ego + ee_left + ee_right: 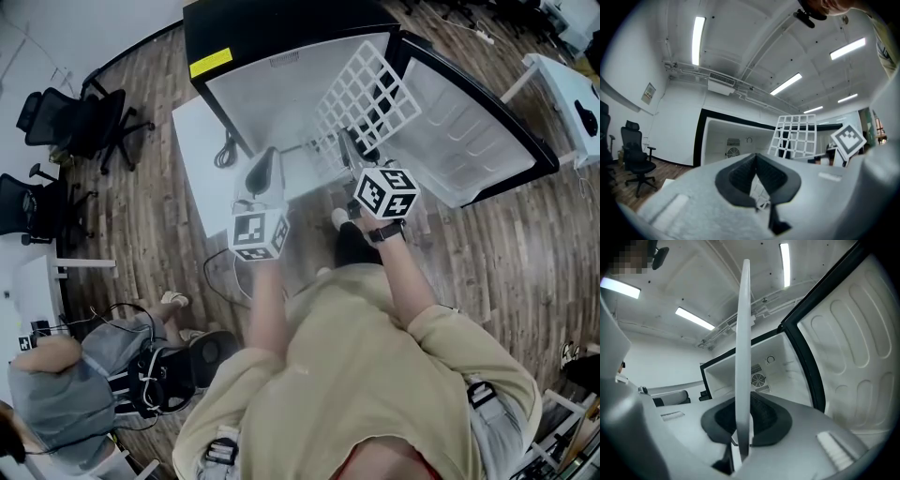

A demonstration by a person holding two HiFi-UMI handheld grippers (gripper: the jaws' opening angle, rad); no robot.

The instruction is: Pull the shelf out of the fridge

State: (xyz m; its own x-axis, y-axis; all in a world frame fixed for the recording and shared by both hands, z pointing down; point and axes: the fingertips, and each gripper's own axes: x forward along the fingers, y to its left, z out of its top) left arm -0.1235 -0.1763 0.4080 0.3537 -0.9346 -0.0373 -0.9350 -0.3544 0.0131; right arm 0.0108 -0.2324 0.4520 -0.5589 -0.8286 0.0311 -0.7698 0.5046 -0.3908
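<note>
Shelf [361, 94] stands on its edge, out of the fridge [272, 94], on the right. Right gripper [354, 159] pinches its rim. Left gripper [262, 171] is closed on nothing. It should grip tight and steer away from the door [469, 122].

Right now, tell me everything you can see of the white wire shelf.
The shelf is a white grid of square openings, coated wire or plastic by its look. It is held tilted up on edge in front of the open fridge. The right gripper is clamped on its lower edge, and its own view shows the shelf edge-on as a thin white bar.
</note>
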